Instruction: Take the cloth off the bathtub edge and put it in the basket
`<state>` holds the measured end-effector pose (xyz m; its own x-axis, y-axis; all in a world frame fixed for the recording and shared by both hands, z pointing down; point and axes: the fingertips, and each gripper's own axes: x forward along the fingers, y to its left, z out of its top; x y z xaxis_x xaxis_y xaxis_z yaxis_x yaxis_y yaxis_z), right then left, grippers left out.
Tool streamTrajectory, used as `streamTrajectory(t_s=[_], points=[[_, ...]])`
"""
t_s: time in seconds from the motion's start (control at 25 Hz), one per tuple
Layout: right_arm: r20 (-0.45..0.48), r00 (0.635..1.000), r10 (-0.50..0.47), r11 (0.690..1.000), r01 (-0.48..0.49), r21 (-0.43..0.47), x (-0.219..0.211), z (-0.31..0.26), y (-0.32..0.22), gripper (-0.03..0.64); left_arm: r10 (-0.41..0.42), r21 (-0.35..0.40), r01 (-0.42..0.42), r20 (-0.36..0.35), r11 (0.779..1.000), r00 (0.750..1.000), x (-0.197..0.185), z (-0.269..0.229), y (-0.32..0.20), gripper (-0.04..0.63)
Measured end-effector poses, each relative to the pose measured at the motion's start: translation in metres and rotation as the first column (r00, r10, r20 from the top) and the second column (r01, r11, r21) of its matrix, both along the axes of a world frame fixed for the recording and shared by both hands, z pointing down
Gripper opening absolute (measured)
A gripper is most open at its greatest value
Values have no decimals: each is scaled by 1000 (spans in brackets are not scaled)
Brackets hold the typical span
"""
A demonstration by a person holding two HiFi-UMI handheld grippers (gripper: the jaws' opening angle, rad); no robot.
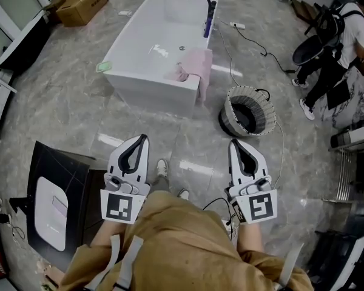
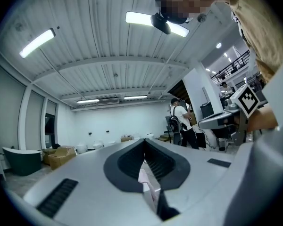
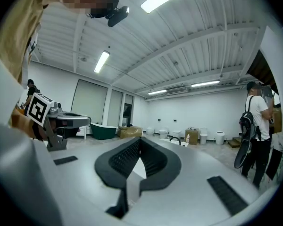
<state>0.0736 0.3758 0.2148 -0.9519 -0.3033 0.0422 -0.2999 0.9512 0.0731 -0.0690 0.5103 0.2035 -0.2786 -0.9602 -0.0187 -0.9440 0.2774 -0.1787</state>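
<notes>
Cloth (image 1: 196, 65), pink, hung over the near end of the bathtub (image 1: 151, 93), at the corner on the basket's side. It lay across the rim, with one part inside and a longer part trailing down the outer wall. It was well ahead of both tools across open floor (image 1: 188, 139). The left tool (image 1: 143, 139) and the right tool (image 1: 234, 143) both pointed level toward the tub, each with its jaws closed together and nothing between them. The cloth lay between the two lines they pointed along, somewhat closer to the right tool. The basket (image 1: 268, 117) stood on the floor just right of the hanging cloth, almost straight ahead of the right tool. By my judgement the right tool was better placed for both the pick and the short carry sideways and down.
</notes>
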Motion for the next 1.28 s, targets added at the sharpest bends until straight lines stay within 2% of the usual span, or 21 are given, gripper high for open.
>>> streamTrajectory(t_s=[0.16, 0.32, 0.56, 0.88, 1.08, 1.28], points=[[-5, 999, 36, 999, -36, -4, -3, 1, -17, 4, 32, -2, -32, -19, 999, 999, -13, 5, -23, 8], [-38, 996, 76, 997, -77, -8, -24, 11, -45, 3, 61, 7, -61, -47, 998, 997, -43, 17, -57, 8], [-79, 991, 112, 993, -114, -17, -101, 18, -104, 3, 106, -8, -107, -101, 994, 989, -121, 38, -124, 8], [-97, 988, 116, 993, -116, 9, -219, -6, -168, 3, 162, -12, -166, -144, 986, 976, -225, 39, -198, 8], [-128, 982, 141, 990, -140, 16, -253, -7, -186, 3, 214, -13, -218, -148, 976, 966, -261, 43, -232, 8], [-155, 975, 161, 987, -162, 4, -263, 0, -201, 3, 235, -6, -239, -163, 971, 958, -281, 51, -267, 8]])
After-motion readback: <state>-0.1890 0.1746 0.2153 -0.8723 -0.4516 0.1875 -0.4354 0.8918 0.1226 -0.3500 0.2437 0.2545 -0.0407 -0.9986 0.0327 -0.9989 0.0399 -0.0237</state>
